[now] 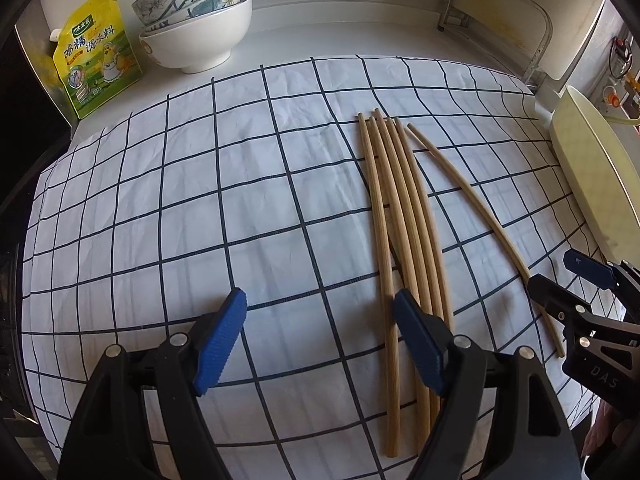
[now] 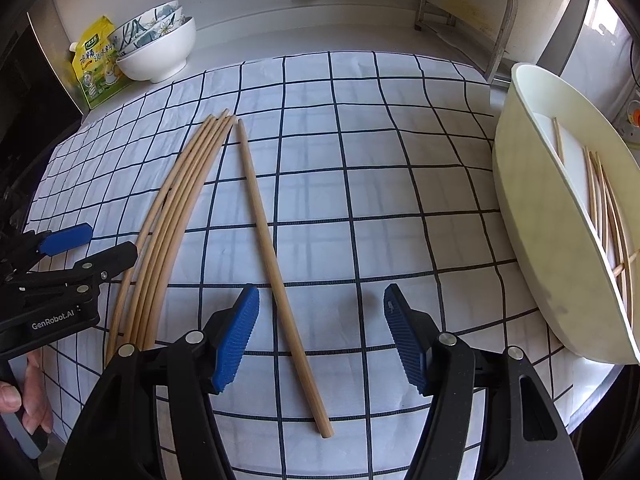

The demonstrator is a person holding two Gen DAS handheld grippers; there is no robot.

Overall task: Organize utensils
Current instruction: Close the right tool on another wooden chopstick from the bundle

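Several wooden chopsticks lie in a bundle [image 1: 404,232] on the checked cloth [image 1: 200,200]; the bundle also shows in the right wrist view [image 2: 176,208]. One single chopstick [image 2: 272,248] lies apart to their right, also seen in the left wrist view [image 1: 480,208]. My left gripper [image 1: 320,320] is open and empty, just left of the bundle. My right gripper [image 2: 320,320] is open and empty, with the single chopstick's near part between its jaws. A cream oval tray [image 2: 532,216] at the right holds several chopsticks [image 2: 608,208].
Stacked bowls [image 1: 200,28] and a yellow seasoning bag [image 1: 98,56] stand at the back left. A metal rack [image 2: 468,8] stands at the back right. The tray [image 1: 592,168] borders the cloth's right edge.
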